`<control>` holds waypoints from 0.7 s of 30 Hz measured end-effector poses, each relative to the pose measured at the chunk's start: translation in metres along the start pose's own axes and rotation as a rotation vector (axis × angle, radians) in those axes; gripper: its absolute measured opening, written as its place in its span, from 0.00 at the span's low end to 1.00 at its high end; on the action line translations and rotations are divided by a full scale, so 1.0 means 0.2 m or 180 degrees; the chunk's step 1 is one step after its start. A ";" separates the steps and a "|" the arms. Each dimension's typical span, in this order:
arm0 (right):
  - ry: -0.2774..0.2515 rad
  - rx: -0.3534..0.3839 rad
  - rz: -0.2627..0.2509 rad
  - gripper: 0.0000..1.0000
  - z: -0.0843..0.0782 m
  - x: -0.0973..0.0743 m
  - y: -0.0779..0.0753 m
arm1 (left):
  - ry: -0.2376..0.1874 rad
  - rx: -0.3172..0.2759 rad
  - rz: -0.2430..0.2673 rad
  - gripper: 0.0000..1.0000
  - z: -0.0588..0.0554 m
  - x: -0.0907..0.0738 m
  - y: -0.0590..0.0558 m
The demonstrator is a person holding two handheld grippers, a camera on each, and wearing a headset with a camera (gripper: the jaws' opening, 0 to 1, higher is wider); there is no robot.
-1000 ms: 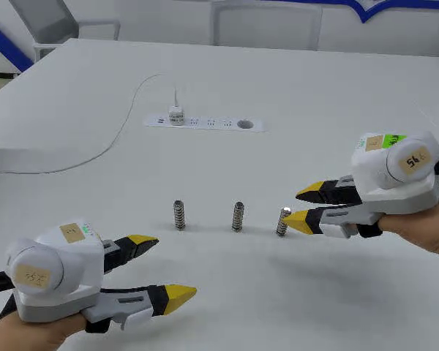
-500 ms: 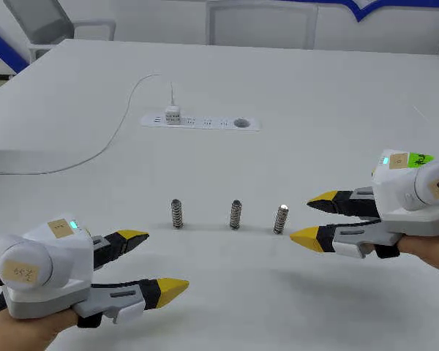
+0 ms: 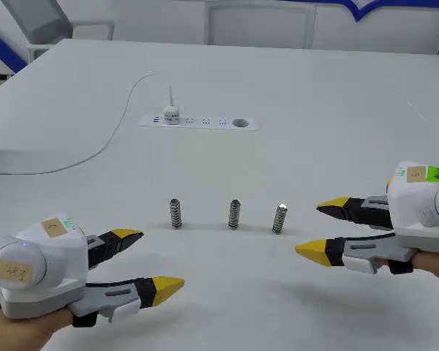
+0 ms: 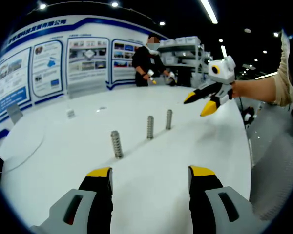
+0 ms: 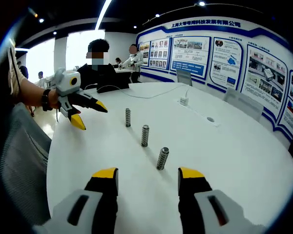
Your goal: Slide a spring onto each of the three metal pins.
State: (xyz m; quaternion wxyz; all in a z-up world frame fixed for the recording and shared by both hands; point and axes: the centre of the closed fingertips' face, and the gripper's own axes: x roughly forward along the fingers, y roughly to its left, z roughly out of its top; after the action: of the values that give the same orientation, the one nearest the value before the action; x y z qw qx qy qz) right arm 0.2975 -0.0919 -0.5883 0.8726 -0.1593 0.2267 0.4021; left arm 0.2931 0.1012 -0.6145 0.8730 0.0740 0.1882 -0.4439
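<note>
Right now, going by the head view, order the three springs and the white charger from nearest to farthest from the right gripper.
From the right gripper:
1. The right spring, just beyond its tips.
2. The middle spring, mid-row.
3. The left spring, the row's far end.
4. The white charger, in the power strip behind the row.
</note>
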 end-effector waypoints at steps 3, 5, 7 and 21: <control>-0.0003 0.0019 -0.0011 0.52 -0.01 -0.01 0.01 | 0.0000 -0.0003 0.0009 0.64 0.00 0.00 0.00; -0.0037 0.0045 -0.0028 0.53 -0.01 -0.01 0.02 | -0.0005 -0.0011 0.0015 0.64 0.00 0.00 0.00; -0.0054 0.0079 -0.0035 0.53 -0.02 -0.02 0.03 | -0.0005 -0.0010 0.0019 0.64 0.01 -0.01 0.00; -0.0146 0.0099 -0.0089 0.60 -0.05 -0.03 0.03 | -0.0007 -0.0038 0.0048 0.65 0.01 -0.02 0.00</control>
State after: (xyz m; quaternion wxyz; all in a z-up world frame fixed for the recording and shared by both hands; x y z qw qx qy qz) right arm 0.2874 -0.0967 -0.5948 0.8855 -0.1396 0.2106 0.3898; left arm 0.2920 0.1037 -0.6110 0.8770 0.0697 0.1893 -0.4362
